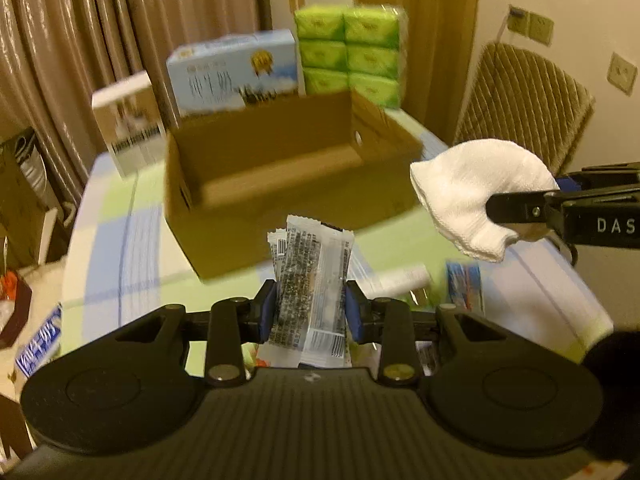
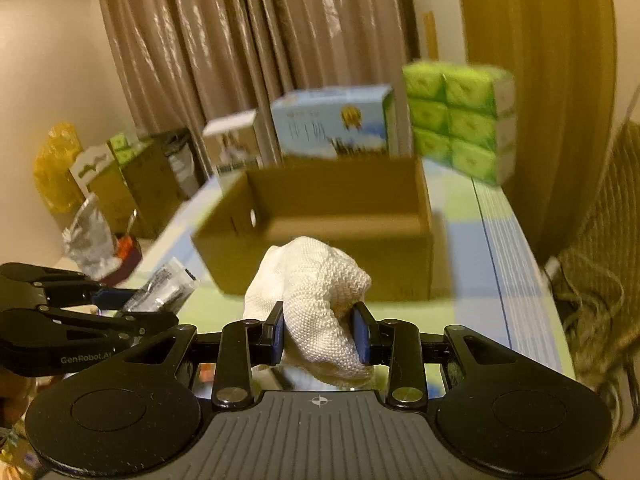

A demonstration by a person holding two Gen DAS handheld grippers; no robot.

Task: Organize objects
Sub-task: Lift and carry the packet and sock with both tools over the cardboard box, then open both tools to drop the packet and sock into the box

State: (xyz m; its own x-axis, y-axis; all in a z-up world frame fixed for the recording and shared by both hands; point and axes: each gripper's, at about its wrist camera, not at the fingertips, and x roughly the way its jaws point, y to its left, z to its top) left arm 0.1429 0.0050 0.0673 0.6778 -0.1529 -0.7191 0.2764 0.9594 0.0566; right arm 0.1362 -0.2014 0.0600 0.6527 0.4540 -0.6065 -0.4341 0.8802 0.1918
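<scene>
While cloth (image 2: 316, 308) fills right tongs (image 2: 319, 332), packets (image 1: 310, 284) fill left tongs (image 1: 311, 312)

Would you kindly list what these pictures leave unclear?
- Left view: floor of the cardboard box, partly hidden by its near wall.
- Both views: print on the blue carton, blurred.
- Left view: items behind the left gripper, hidden by its held snack packets.

Snack packets (image 1: 310, 280): glossy crinkled plastic film. Cloth (image 2: 316, 304): white, coarse knit. Box (image 1: 280, 184): matt brown cardboard. Tongs (image 1: 311, 314): matt black plastic.
</scene>
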